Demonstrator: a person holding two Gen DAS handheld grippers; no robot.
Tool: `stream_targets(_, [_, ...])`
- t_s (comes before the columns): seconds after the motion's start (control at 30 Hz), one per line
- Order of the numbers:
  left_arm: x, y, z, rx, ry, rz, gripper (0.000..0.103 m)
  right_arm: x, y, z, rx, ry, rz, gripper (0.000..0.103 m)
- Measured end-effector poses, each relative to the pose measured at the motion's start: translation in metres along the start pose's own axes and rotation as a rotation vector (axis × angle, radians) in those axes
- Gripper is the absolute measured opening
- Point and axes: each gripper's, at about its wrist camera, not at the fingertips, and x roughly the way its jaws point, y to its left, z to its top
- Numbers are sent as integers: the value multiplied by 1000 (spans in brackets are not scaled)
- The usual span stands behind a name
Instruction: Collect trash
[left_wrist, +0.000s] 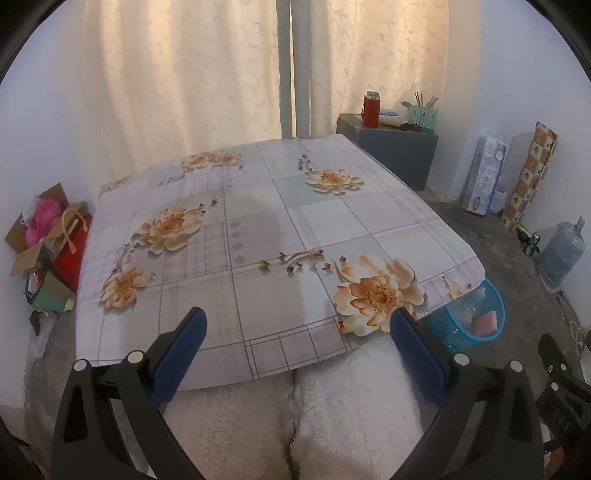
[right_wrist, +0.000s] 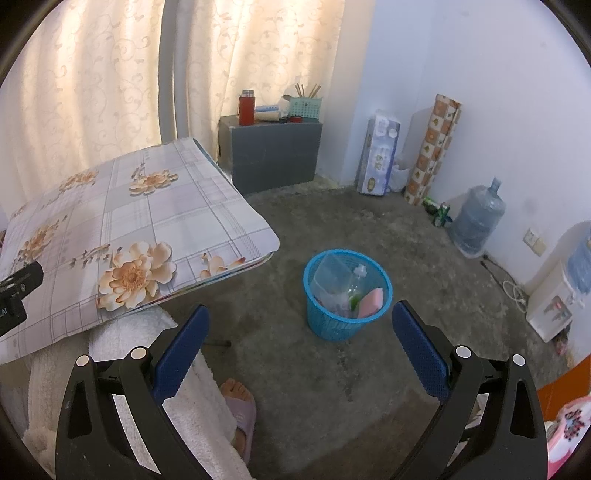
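A blue mesh trash basket (right_wrist: 328, 321) stands on the floor right of the table. It holds a clear plastic cup (right_wrist: 330, 275), a clear bottle (right_wrist: 356, 282) and a pink sponge (right_wrist: 371, 302). It also shows in the left wrist view (left_wrist: 458, 332), partly hidden under the table corner. My right gripper (right_wrist: 301, 334) is open and empty, above the floor just in front of the basket. My left gripper (left_wrist: 297, 341) is open and empty over the near edge of the table (left_wrist: 258, 229), which has a floral cloth.
A grey cabinet (right_wrist: 271, 151) with a red flask (right_wrist: 246, 108) stands at the back. A water jug (right_wrist: 476, 218), packaged rolls (right_wrist: 378, 155) and a water dispenser (right_wrist: 554, 299) line the right wall. Boxes and bags (left_wrist: 48, 243) sit left of the table. A foot in a slipper (right_wrist: 240, 410) is on the floor.
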Motion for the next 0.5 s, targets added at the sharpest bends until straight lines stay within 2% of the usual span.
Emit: stream_targets(0.5, [-3, -3, 1, -1, 0, -5, 97, 0, 0, 0, -1, -1, 0, 95])
